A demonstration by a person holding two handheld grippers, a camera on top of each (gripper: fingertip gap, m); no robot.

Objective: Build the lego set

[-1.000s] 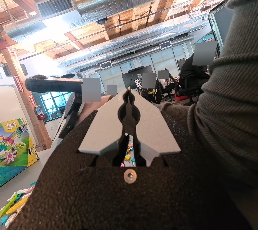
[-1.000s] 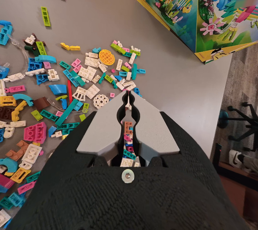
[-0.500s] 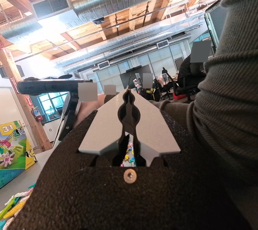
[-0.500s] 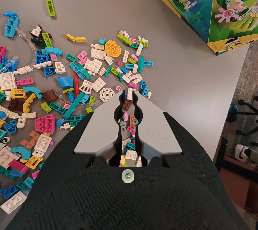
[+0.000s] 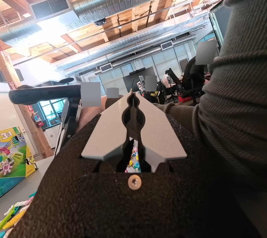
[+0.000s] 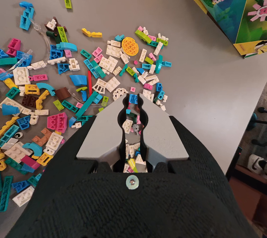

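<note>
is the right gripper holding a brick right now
No, the right gripper is open, its tips apart, with loose bricks lying on the table below.

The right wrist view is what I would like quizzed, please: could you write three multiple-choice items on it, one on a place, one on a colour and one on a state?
1. Where does the set's box stand relative to the loose bricks?
A. upper right, near the table edge
B. lower left
C. on top of the pile

2. What colour is the round studded plate?
A. red
B. yellow
C. white

3. How does the right claw stand?
A. shut on a brick
B. parted a little at the tips, holding nothing
C. shut tight and empty

Key: 1 A, the box fills the upper right corner beside the grey table edge. 2 B, the disc is plainly yellow. 3 B, bricks on the table show through the gap between the tips.
</note>
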